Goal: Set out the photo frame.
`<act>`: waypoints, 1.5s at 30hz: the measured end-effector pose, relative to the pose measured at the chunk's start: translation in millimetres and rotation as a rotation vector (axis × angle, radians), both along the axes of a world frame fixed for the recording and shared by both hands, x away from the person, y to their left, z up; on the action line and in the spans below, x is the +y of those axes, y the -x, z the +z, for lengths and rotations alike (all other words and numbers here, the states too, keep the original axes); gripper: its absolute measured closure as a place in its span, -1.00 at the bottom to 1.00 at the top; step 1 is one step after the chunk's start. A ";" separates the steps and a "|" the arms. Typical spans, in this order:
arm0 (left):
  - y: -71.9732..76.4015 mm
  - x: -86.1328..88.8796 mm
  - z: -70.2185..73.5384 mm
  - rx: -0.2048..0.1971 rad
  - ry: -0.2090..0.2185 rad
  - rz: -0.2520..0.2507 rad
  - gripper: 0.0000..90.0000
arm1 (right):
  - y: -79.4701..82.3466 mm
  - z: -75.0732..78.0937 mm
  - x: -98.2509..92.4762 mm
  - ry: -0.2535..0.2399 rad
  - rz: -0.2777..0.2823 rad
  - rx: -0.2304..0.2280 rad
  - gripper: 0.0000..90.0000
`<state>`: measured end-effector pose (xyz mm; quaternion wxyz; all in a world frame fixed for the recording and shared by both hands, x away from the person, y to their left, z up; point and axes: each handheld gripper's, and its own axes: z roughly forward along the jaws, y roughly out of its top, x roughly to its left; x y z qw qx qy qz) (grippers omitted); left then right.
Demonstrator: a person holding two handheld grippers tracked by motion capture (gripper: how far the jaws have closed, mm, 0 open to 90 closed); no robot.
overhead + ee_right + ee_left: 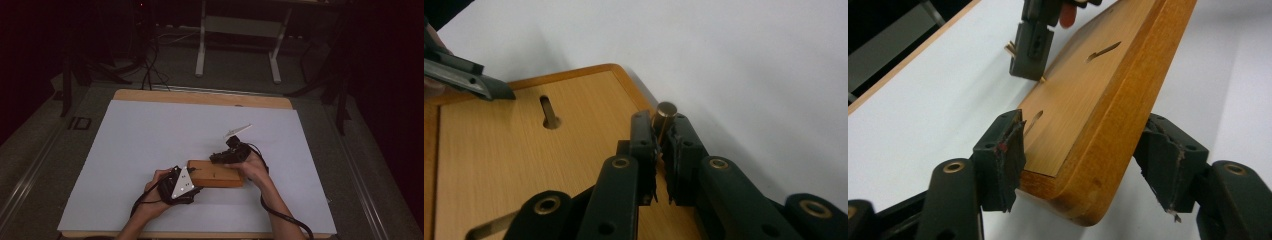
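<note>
A thick wooden board [216,173] with keyhole slots [549,112] lies on the white sheet near the table's front. My left gripper [192,176] holds the board's left end. In the left gripper view one jaw presses the board's [1088,110] slotted top face and the other sits against the opposite face. My right gripper [663,132] is shut on a small brass pin [667,114] and holds it upright at the board's far edge [574,75]. The left gripper view shows the right gripper [1028,70] farther along the board, the pin's tip [1042,79] touching the wood.
The white sheet [150,145] covers most of the wooden table [200,96]. Beyond the far edge stand white desk legs [201,45] and dark cables [150,65] on the floor. A cable trails from the right gripper past the forearm [280,215].
</note>
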<state>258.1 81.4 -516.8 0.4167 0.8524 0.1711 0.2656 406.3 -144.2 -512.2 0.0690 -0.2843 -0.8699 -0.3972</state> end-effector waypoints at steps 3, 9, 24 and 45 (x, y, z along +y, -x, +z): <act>1.7 -0.9 2.7 -0.007 0.010 -0.006 -0.06 | 0.7 -1.0 1.3 0.015 0.020 0.017 0.82; 1.0 -1.8 5.7 -0.018 -0.002 0.006 -0.01 | 4.3 2.7 4.2 0.055 0.020 -0.038 0.74; -4.5 -3.7 11.5 -0.014 -0.008 -0.010 0.10 | 13.3 13.8 -6.6 0.029 -0.019 -0.119 0.37; -13.3 0.1 16.9 0.026 0.024 -0.022 0.10 | 32.2 37.0 -39.4 -0.002 -0.096 -0.258 0.29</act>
